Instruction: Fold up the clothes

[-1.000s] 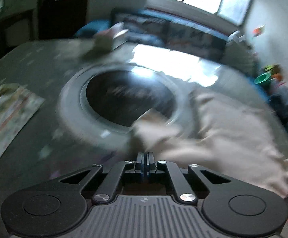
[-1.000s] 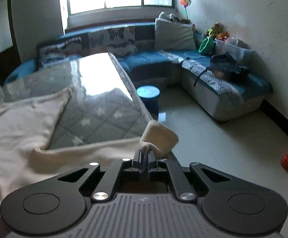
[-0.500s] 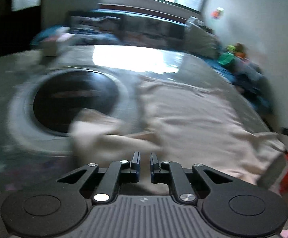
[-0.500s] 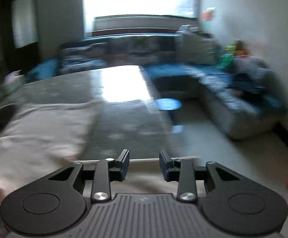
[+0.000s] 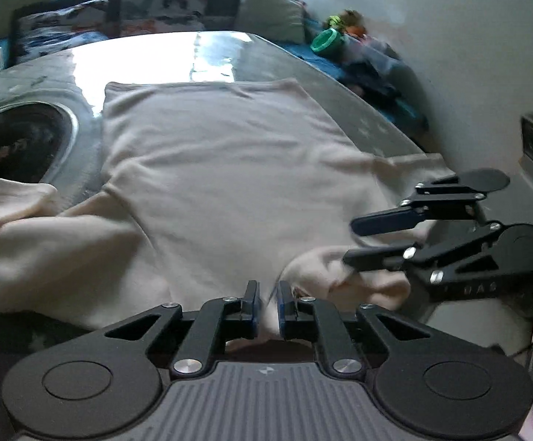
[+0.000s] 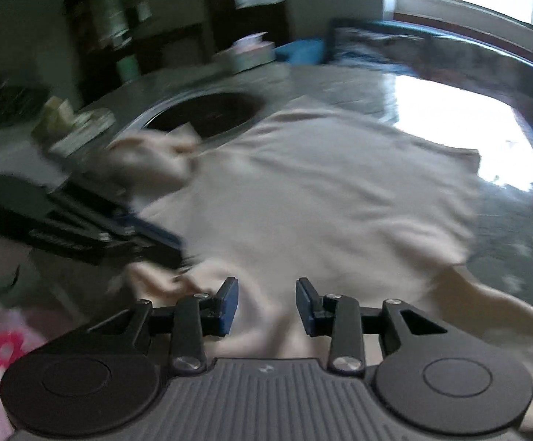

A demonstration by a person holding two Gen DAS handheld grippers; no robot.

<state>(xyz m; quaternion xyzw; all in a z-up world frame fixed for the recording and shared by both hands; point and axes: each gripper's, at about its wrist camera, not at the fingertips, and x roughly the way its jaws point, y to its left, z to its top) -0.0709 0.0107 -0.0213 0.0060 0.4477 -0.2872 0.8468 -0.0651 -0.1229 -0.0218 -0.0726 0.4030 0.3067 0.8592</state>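
A: Where the sweater (image 5: 222,183) lay, it was spread flat on the table (image 5: 358,110), its hem toward the far end and its collar edge nearest both tools. One sleeve (image 5: 20,228) trailed off to the left toward a dark round inset (image 5: 13,147) in the tabletop; the other cuff (image 5: 339,275) was bunched just beside the collar.

B: State of the tools?

A: The left gripper (image 5: 266,303) stood almost closed, with only a narrow gap, and the fabric edge sat in or just behind that gap; no firm pinch could be confirmed. The right gripper (image 6: 266,303) had its jaws clearly apart, with nothing between them, hovering over the cloth near the bunched cuff.

B: Which step was that?

A: By judgement, the spread-out stage looked finished and the first fold had not begun. Both tools seemed to be positioning near the collar end.

B: Requirement for the next move?

A: Probably each tool needed a secure pinch on a shoulder or sleeve, taking one layer only, before carrying it across the body. Motion blur in the right wrist view limited certainty.
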